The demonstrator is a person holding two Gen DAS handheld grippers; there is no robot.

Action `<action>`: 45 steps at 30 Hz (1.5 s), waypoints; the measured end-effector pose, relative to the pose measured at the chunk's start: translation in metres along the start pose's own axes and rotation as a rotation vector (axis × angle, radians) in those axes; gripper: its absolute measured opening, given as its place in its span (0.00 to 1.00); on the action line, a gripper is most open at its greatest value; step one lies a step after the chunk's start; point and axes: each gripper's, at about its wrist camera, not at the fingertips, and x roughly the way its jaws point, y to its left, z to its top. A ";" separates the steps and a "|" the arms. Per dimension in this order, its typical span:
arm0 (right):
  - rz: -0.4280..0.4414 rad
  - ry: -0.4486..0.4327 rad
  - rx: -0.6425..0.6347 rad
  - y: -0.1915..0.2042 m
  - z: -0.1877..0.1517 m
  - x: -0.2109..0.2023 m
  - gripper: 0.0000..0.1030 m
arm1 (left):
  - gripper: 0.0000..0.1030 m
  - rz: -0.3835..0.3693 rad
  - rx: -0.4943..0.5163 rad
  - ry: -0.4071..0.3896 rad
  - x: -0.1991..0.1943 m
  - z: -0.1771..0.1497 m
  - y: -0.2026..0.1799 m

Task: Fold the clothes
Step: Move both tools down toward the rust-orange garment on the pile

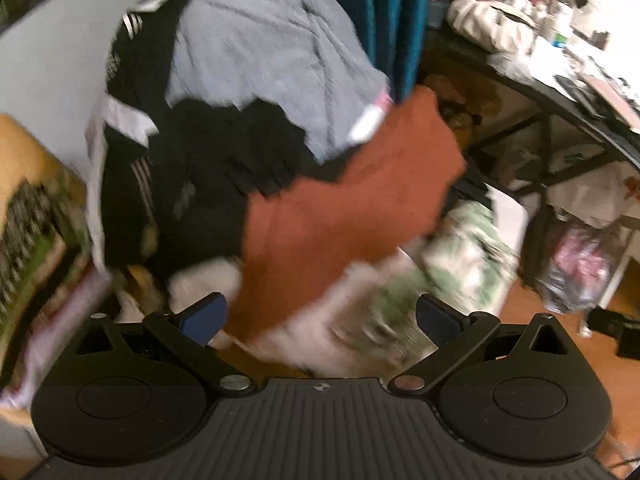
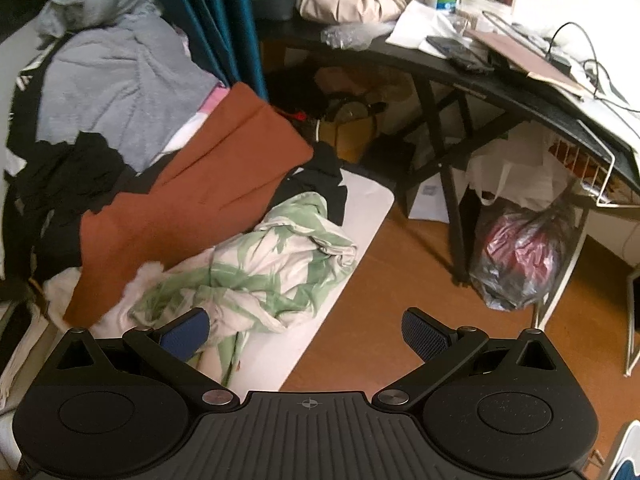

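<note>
- Left wrist view: the left gripper [image 1: 320, 316] is spread wide, empty, above a rust-orange folded cloth [image 1: 352, 200].
- The right gripper [image 2: 306, 334] gapes empty beside a crumpled green-and-white leaf-print garment [image 2: 272, 264].

A lived-in home room: heaped clothes [image 2: 120, 128], cluttered black desk [image 2: 500, 92], teal curtain [image 2: 216, 20].
</note>
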 end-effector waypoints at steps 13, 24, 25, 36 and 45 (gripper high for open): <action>-0.040 0.031 -0.059 0.063 0.028 0.126 0.99 | 0.99 -0.019 0.036 0.028 0.129 0.032 0.074; -0.035 0.126 -0.195 0.135 0.014 0.235 0.99 | 0.99 -0.106 0.095 0.173 0.243 -0.001 0.064; -0.040 0.132 -0.210 0.138 0.010 0.241 0.99 | 0.99 -0.124 0.078 0.167 0.246 -0.003 0.067; -0.065 0.191 -0.257 0.145 0.001 0.275 0.99 | 1.00 -0.265 0.010 0.212 0.277 -0.015 0.083; -0.057 0.262 -0.231 0.144 0.003 0.292 0.99 | 1.00 -0.309 0.013 0.157 0.278 -0.035 0.084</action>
